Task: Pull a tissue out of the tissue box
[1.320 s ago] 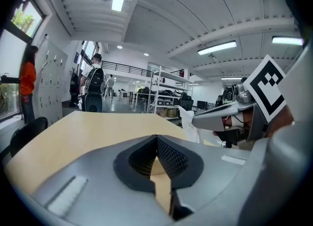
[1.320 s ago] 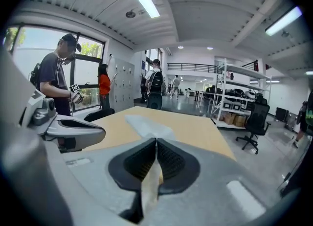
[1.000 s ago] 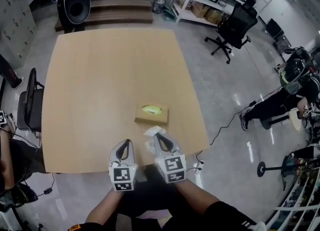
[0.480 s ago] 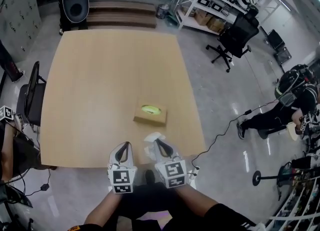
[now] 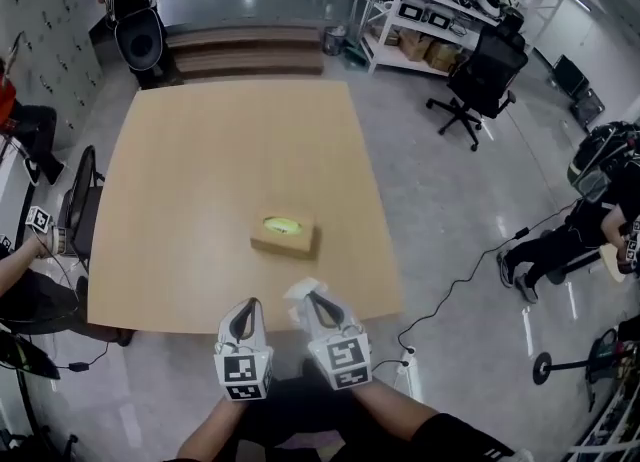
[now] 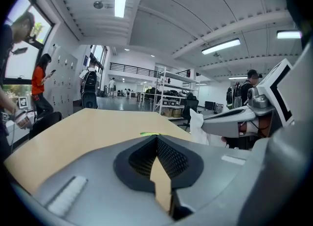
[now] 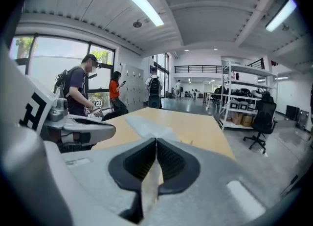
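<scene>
Drawn farther from tissue box (image 5: 284, 235) since a second ago, tissue (image 5: 298, 293) pinched in right gripper (image 5: 312, 298) fingers (left gripper (image 5: 243, 312) closed, empty); extraction judged complete

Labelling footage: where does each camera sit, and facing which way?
Head view: on the head, steeply down onto light wooden table, tan cardboard tissue box, left gripper, right gripper, forearms.
Left gripper view: on that gripper, along shut jaws, across the table.
Right gripper view: likewise, jaws pinching white tissue.
Shared: both gripper views show tissue, other gripper.
</scene>
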The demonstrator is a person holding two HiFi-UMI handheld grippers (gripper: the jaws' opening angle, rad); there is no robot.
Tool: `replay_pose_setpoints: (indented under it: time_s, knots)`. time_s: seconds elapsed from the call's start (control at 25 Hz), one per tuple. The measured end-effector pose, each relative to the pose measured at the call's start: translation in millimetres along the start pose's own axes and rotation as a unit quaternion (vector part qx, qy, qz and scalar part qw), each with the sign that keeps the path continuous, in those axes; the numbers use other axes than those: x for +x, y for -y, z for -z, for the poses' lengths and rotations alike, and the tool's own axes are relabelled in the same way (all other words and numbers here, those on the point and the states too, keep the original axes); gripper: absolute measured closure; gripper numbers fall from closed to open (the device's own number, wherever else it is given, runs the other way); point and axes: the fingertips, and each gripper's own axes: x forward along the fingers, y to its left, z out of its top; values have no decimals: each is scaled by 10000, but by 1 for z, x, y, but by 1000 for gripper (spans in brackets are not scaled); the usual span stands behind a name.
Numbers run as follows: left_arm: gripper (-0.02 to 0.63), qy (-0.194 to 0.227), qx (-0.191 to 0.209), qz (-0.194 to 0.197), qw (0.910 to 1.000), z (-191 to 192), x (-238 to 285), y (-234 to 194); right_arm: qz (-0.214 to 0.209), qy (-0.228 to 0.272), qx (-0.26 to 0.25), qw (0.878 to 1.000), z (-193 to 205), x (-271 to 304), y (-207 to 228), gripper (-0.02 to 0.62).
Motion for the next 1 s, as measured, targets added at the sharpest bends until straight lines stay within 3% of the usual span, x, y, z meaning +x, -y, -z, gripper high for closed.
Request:
replay_pose_setpoints:
  time_s: [0.28,0.52,1.0]
  knots:
    - [588,-224,-88,-364,9990,23,-30,54,-396,16,11,9992,33,-42,20,594]
    - [588,-433,25,-640,9970,39,-60,67,-659,102,83,9977,44,-52,16,594]
    - [588,-157,236,-477,9985,48,-102,95,-506,278,-22,9983,61,-103,-12,594]
